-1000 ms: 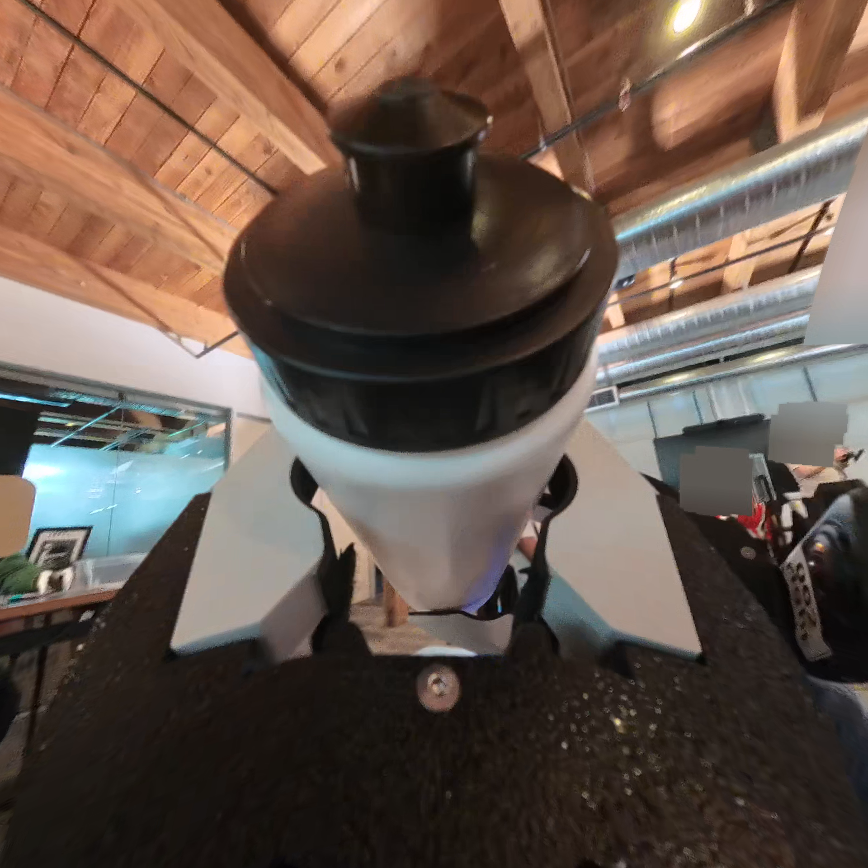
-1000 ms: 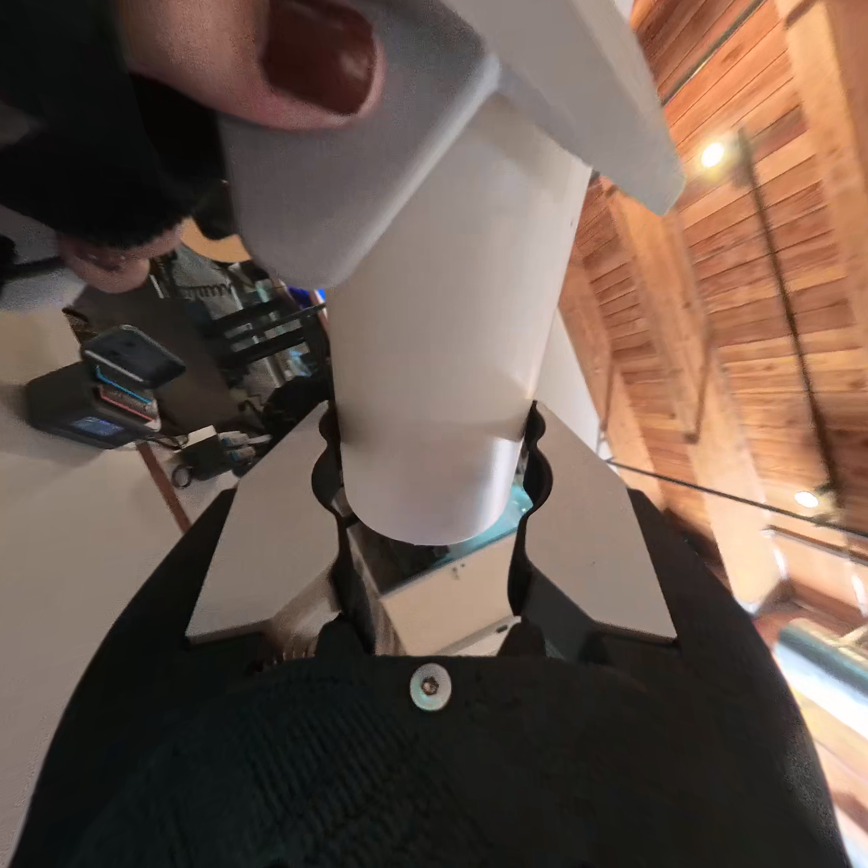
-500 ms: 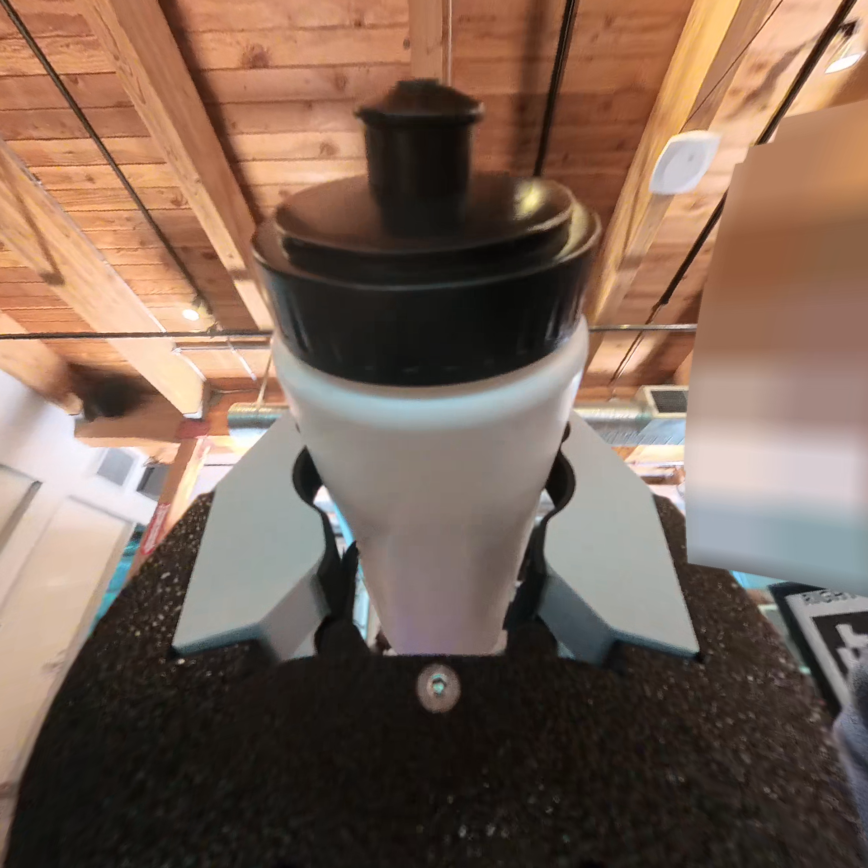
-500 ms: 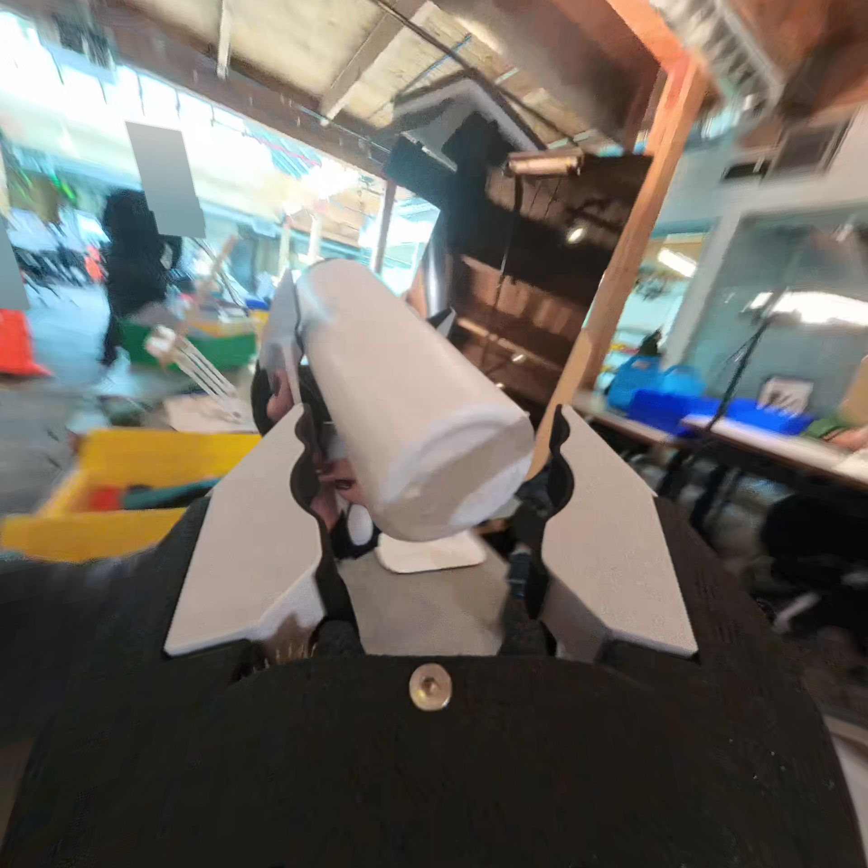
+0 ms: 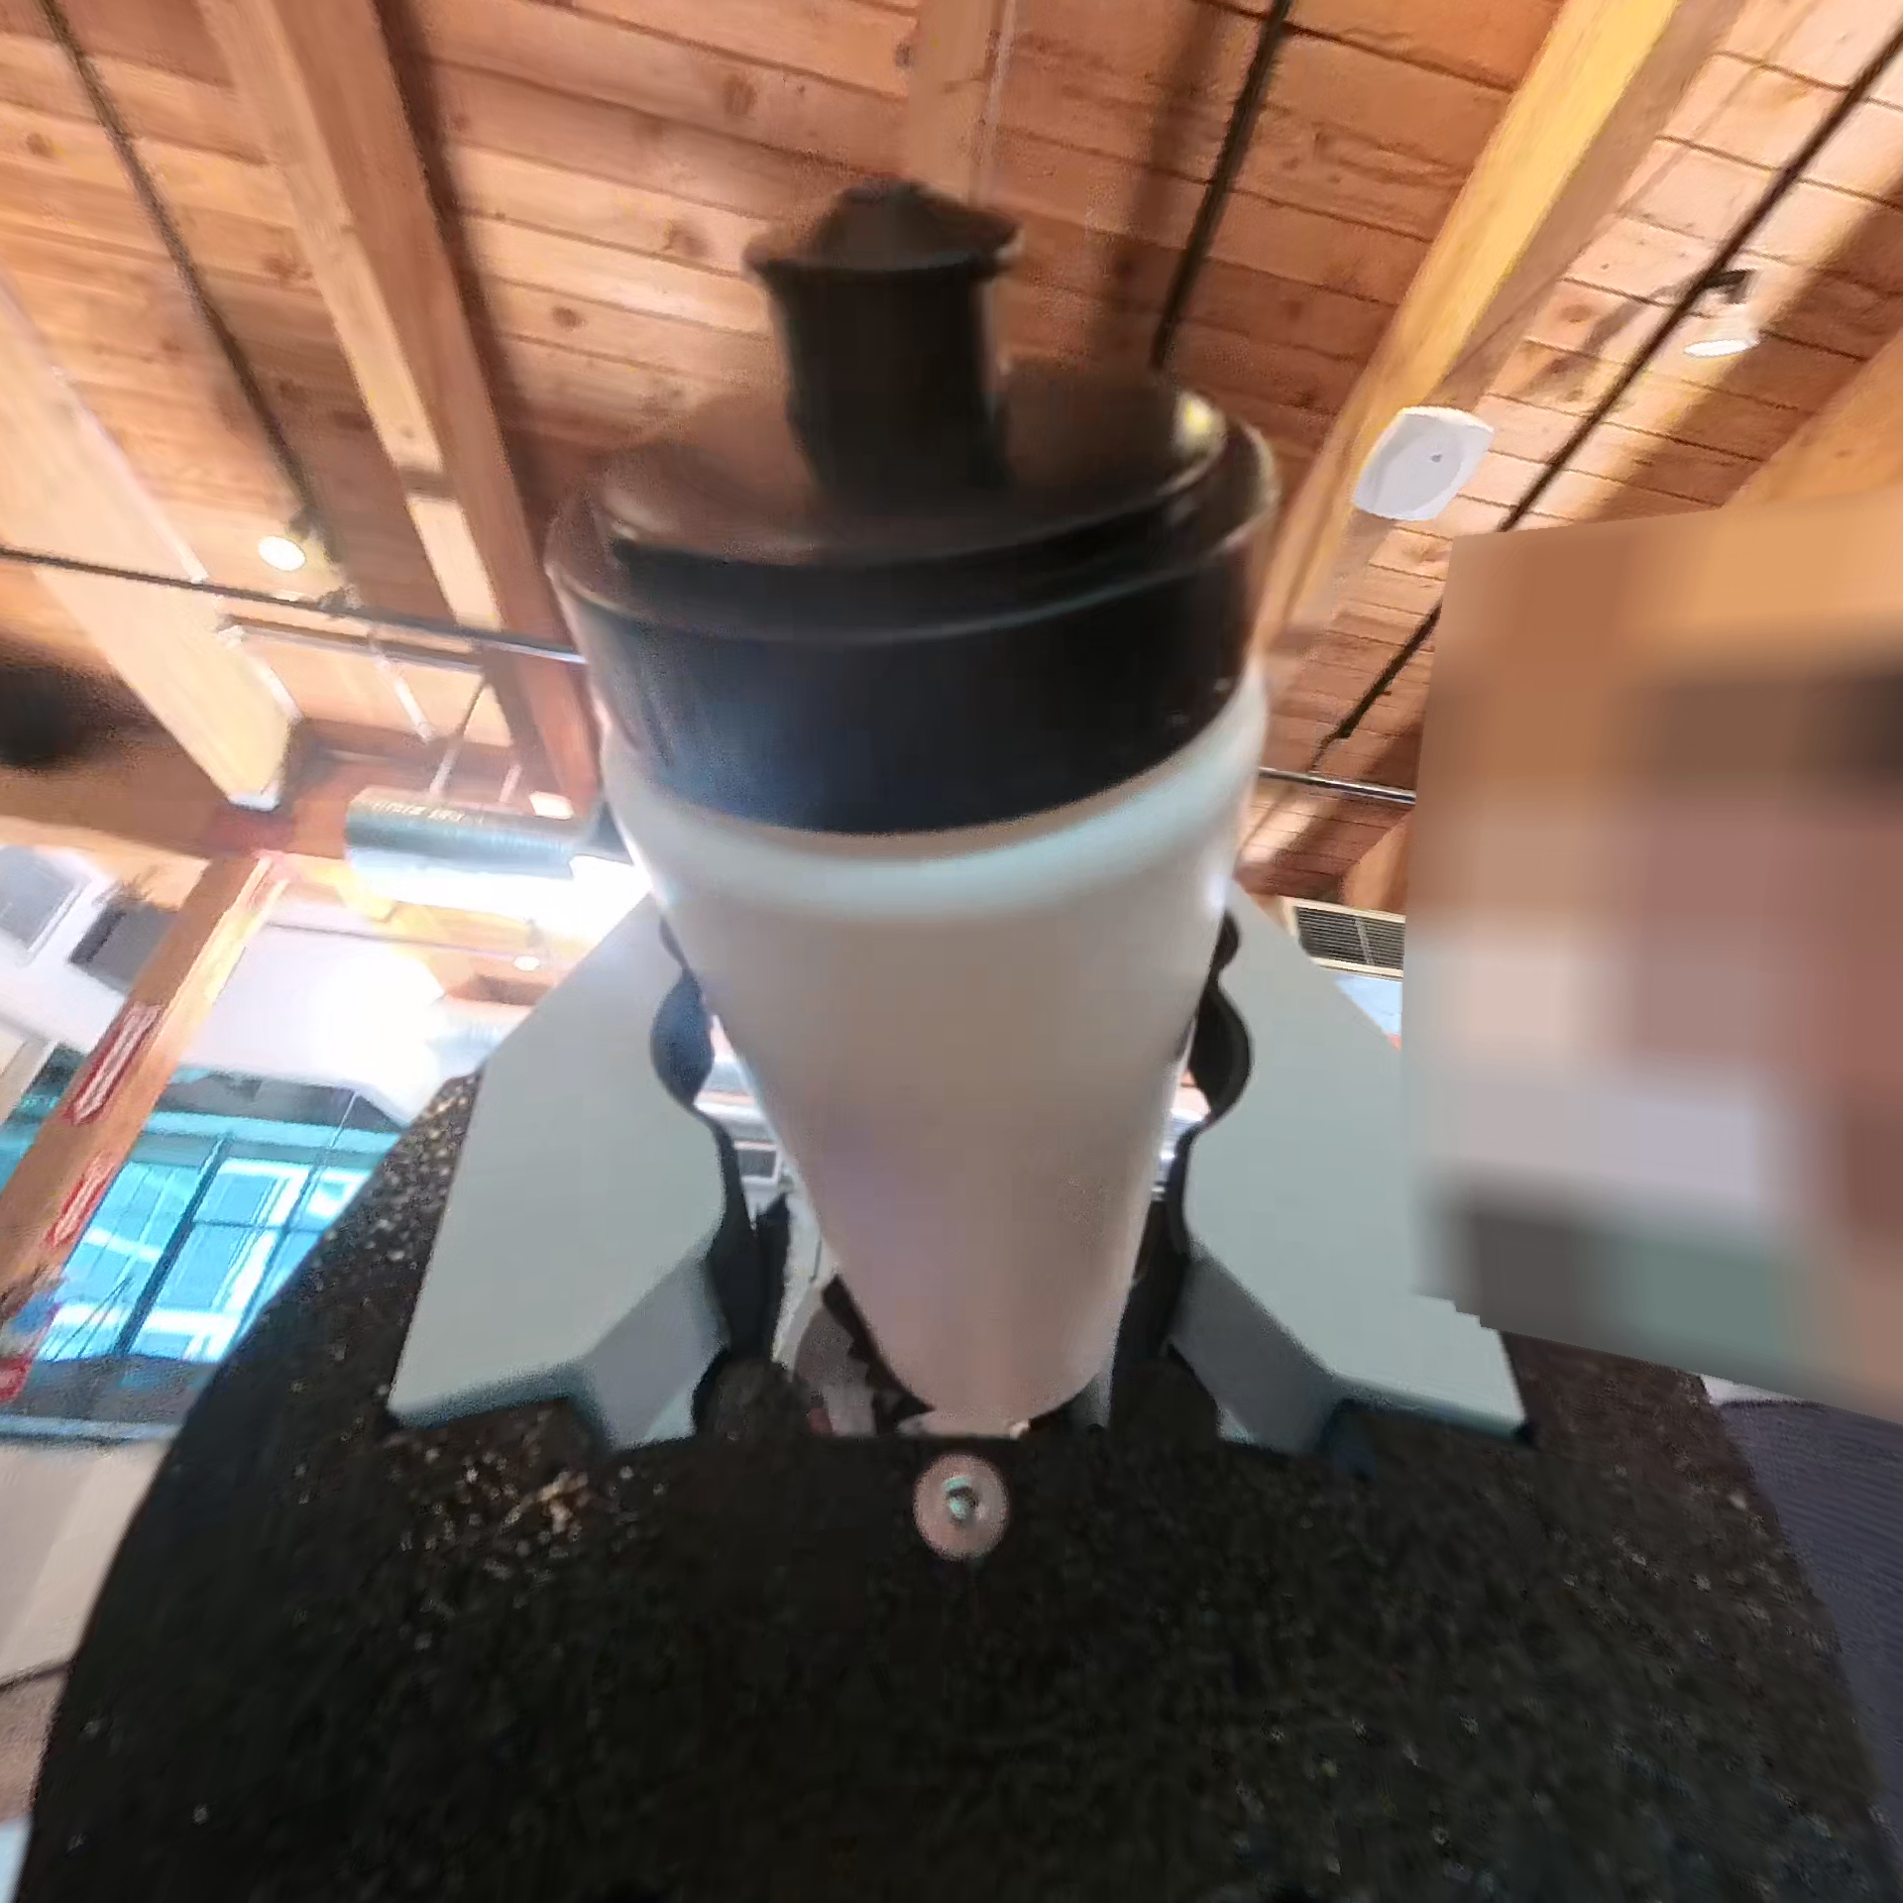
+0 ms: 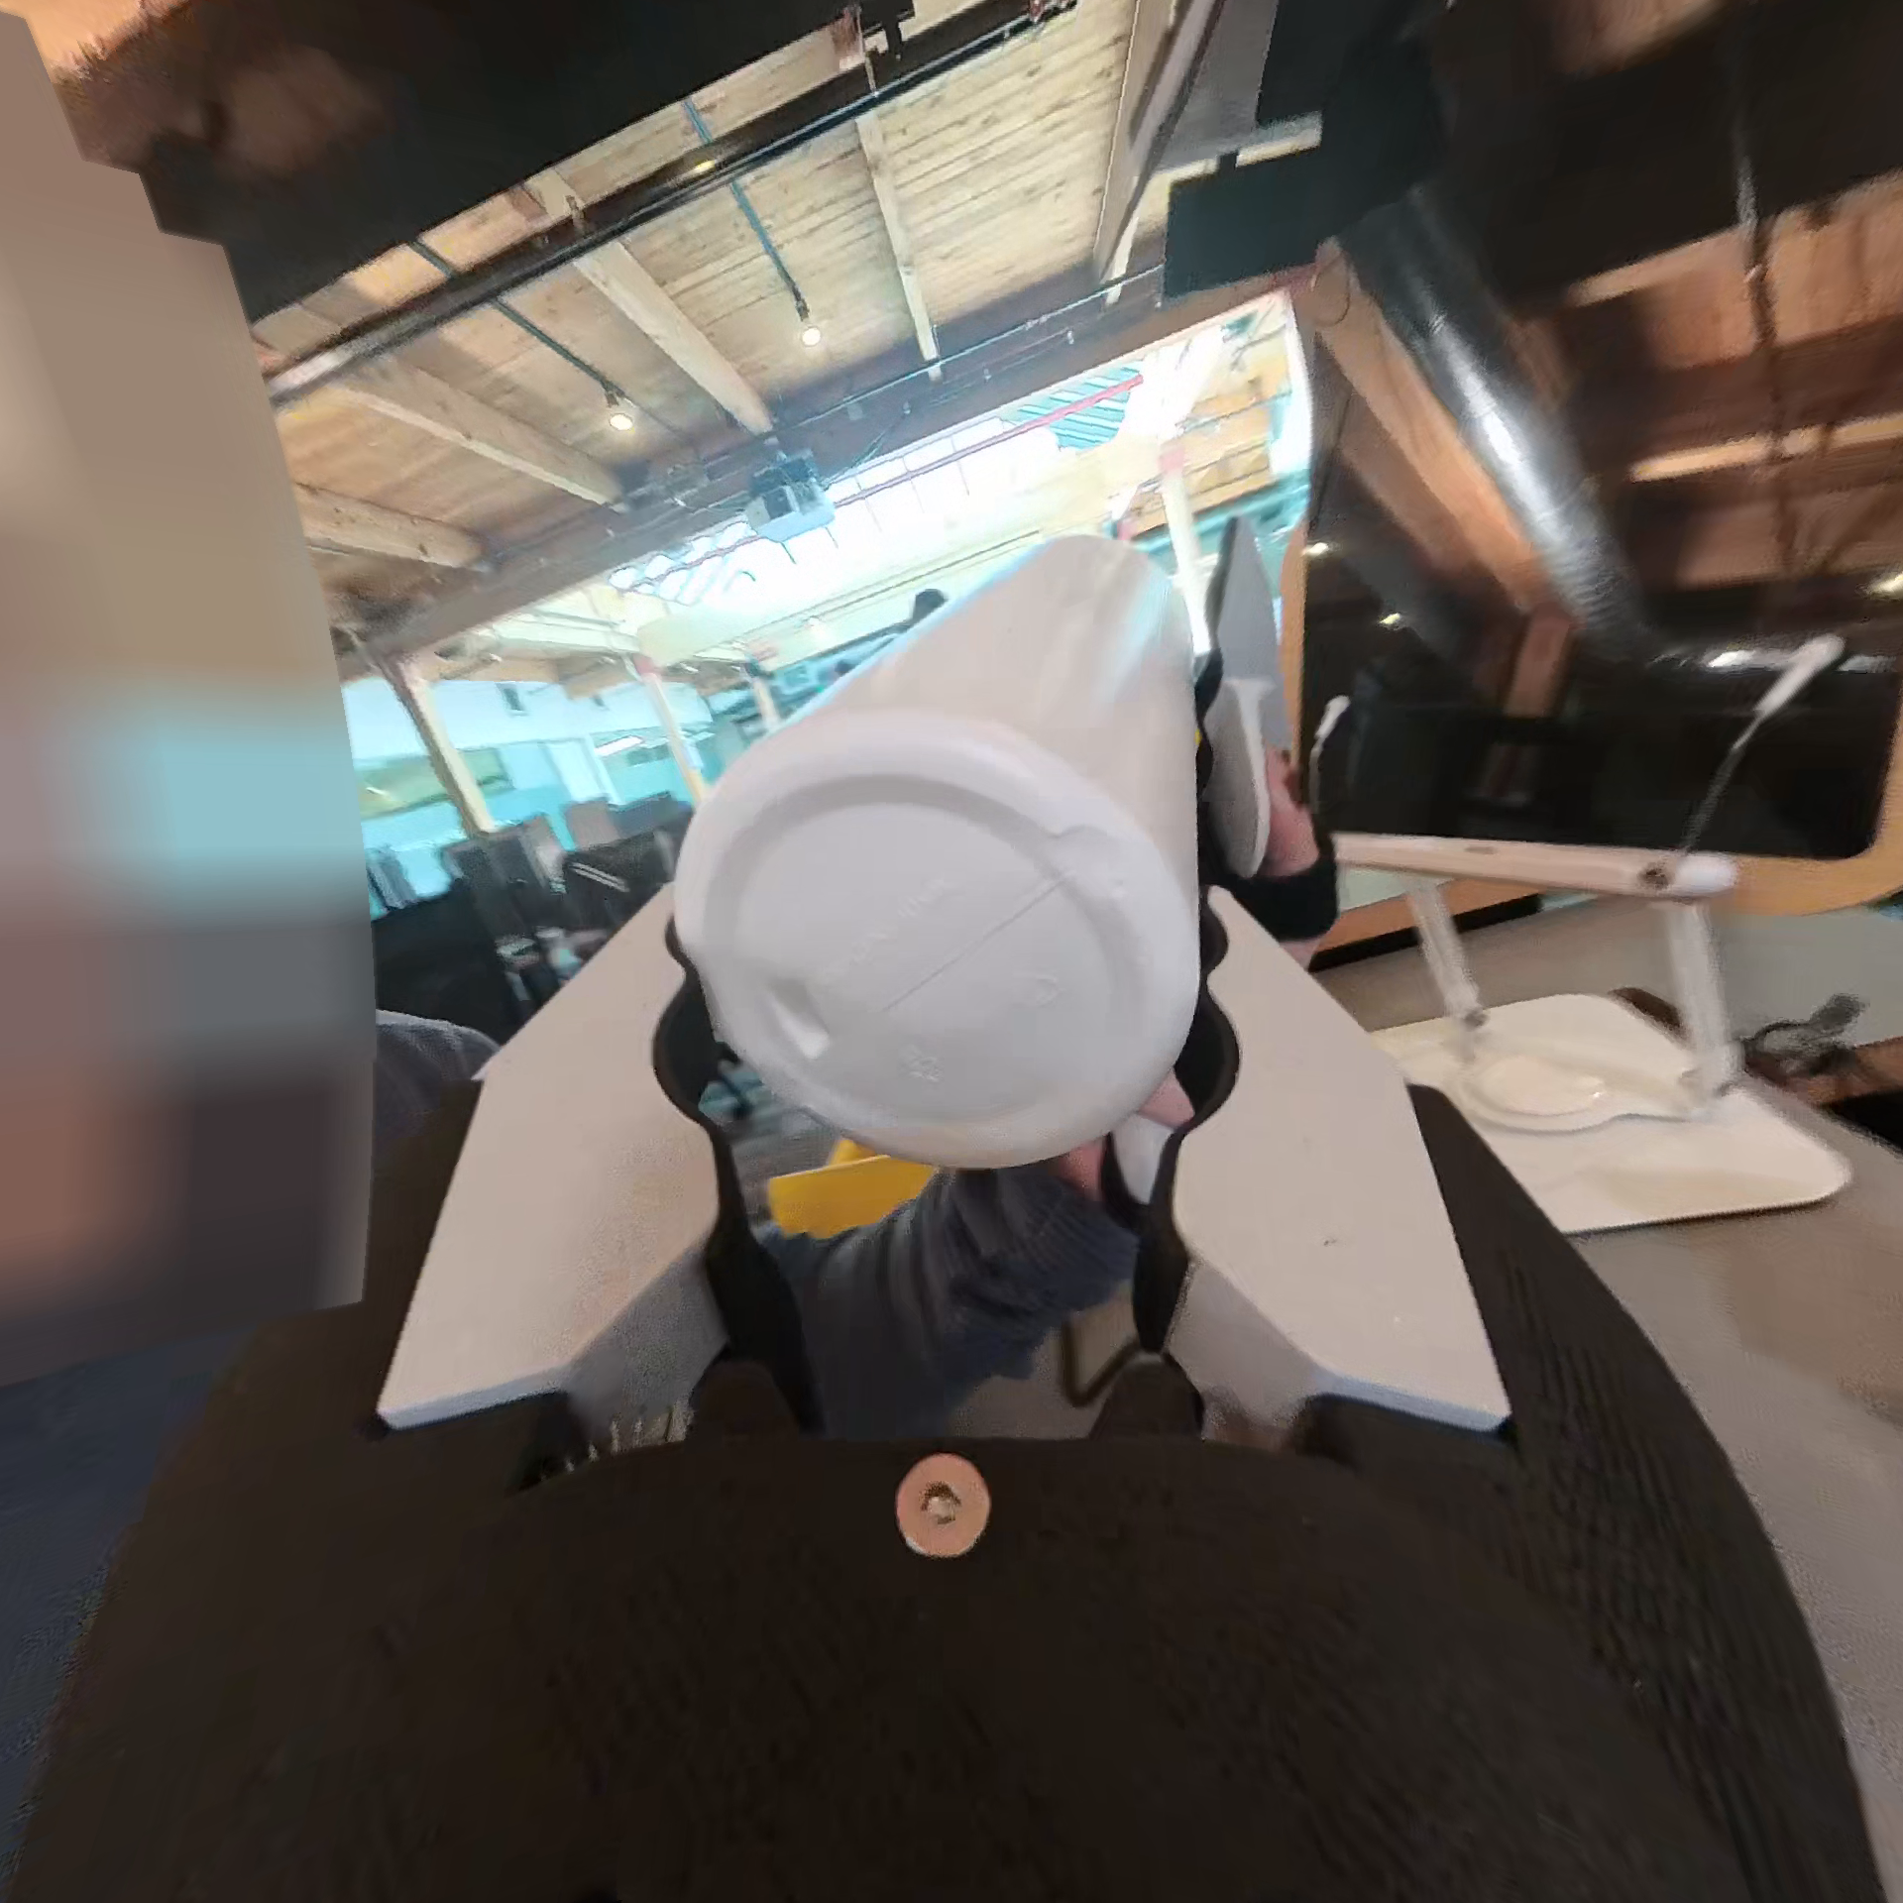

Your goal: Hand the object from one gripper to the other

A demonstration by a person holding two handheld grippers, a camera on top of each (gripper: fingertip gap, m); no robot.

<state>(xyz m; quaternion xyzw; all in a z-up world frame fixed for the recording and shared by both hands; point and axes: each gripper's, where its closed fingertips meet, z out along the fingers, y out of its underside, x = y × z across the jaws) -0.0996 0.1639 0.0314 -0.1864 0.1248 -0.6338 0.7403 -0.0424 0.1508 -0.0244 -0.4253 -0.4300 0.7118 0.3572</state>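
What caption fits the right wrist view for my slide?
Right gripper open around the base of the white bottle, which the left gripper holds by its body.

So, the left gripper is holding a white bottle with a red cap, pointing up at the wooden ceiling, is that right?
Not quite: the cap is black, not red, as the left wrist view shows. The rest holds: the left gripper is shut on the white bottle, which points up at the wooden ceiling.
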